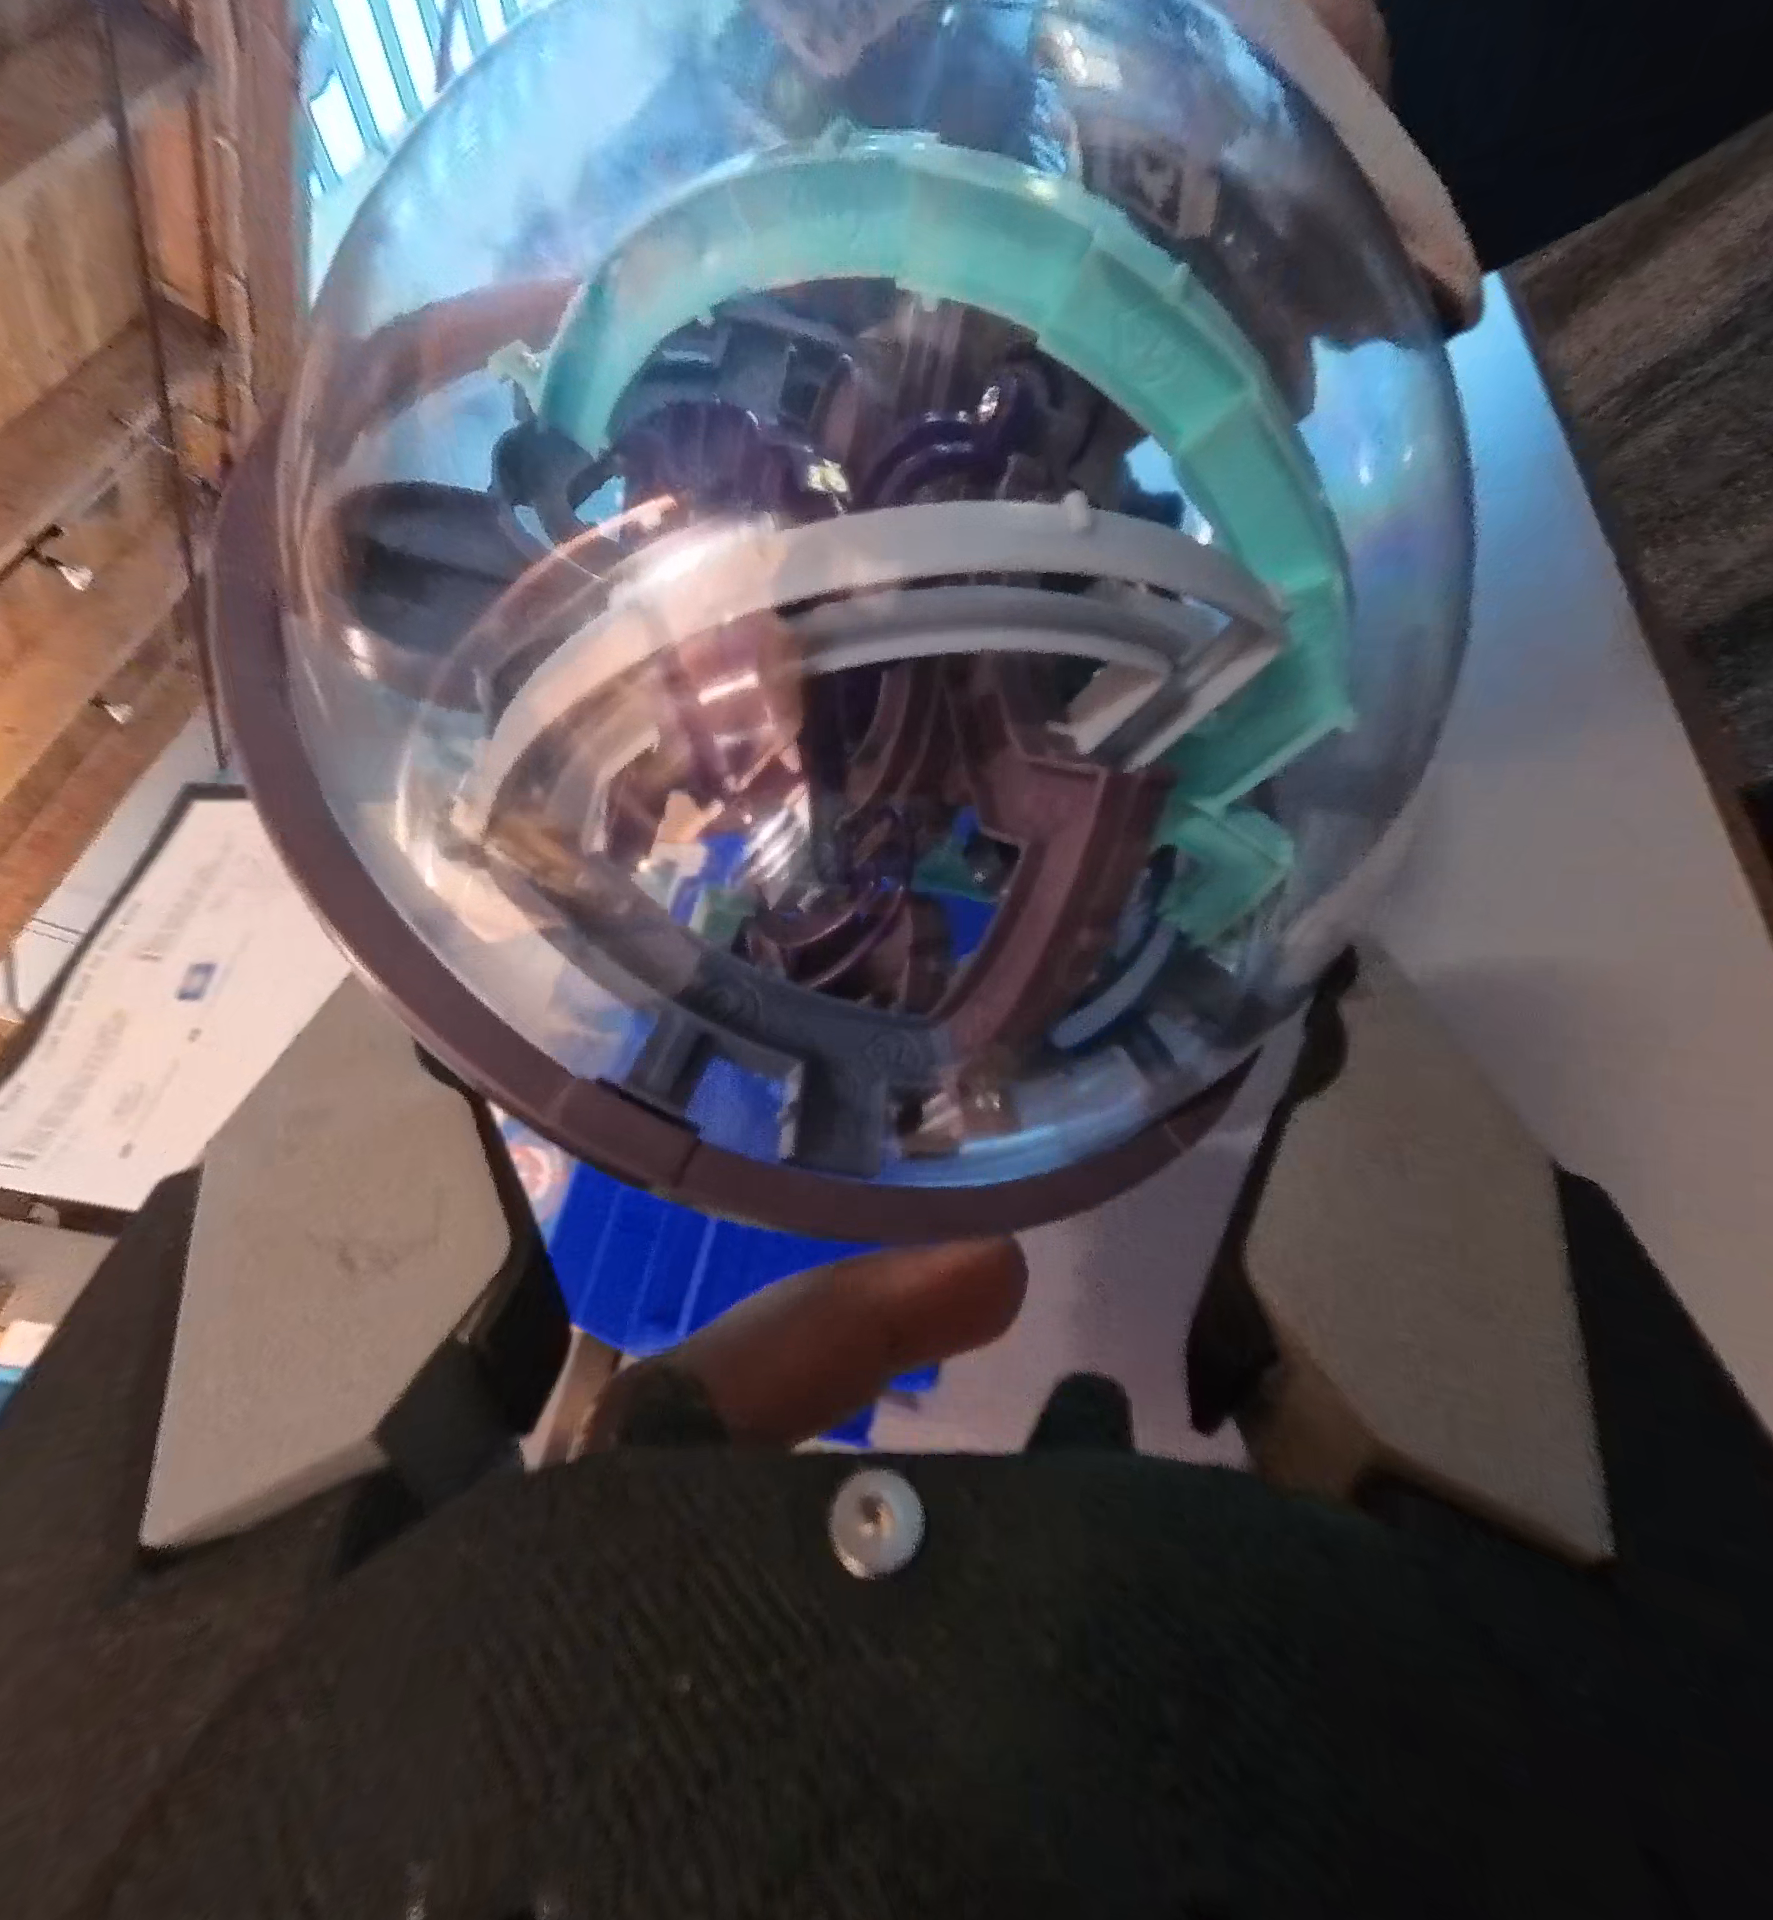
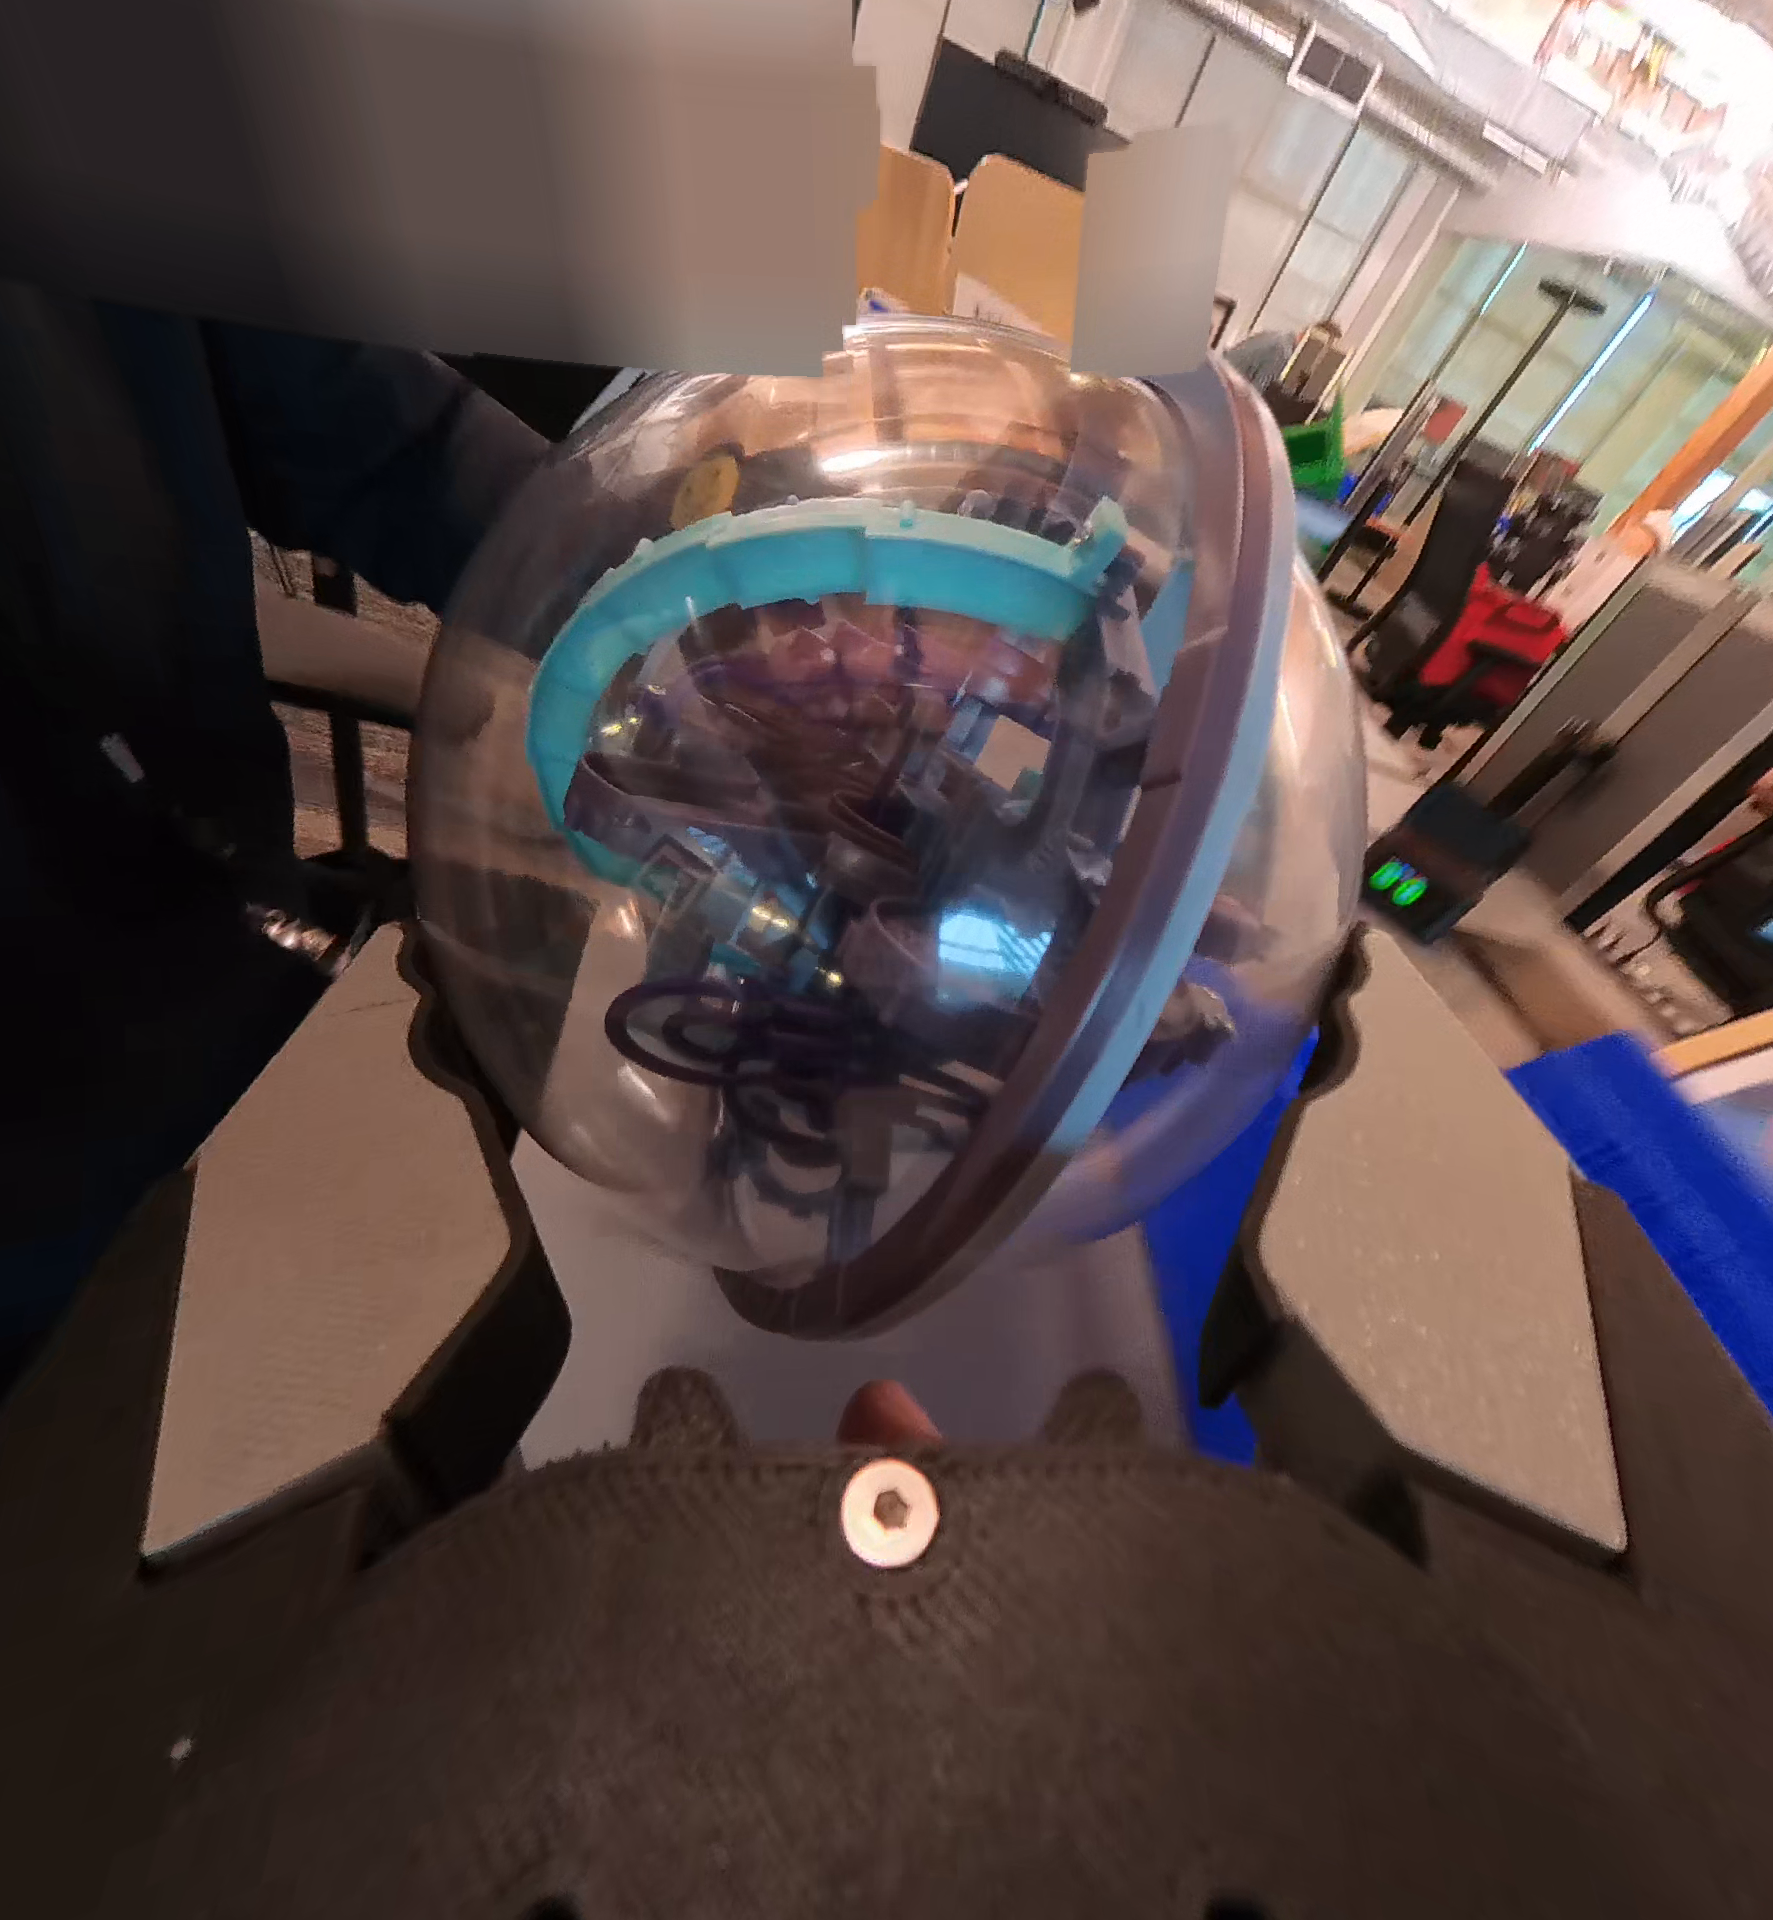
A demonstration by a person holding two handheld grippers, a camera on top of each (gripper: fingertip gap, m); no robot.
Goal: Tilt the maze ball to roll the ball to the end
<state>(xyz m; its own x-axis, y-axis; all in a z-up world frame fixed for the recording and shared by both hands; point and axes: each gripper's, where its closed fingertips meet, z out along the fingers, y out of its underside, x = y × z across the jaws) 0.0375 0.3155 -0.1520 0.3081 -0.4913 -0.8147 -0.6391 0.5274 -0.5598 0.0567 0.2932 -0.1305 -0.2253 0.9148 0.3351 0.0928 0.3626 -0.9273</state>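
The maze ball (image 1: 861,644) is a clear plastic sphere with a dark purple rim band and teal, grey and purple tracks inside. It fills the middle of both wrist views and is held up off the table, tilted. My left gripper (image 1: 882,1039) is shut on it, one pale finger pad (image 1: 342,1195) on each side of its lower part. My right gripper (image 2: 882,987) is shut on the maze ball (image 2: 861,810) the same way, with the rim band running diagonally. I cannot pick out the small ball inside.
A white table top (image 1: 1588,831) lies below, with a blue box (image 1: 653,1278) and a dark grey block (image 1: 1713,468). Wooden wall panels (image 1: 51,416) stand at the left. A person in dark clothing (image 2: 82,727) is close. A device with green lights (image 2: 1422,883) sits at the right.
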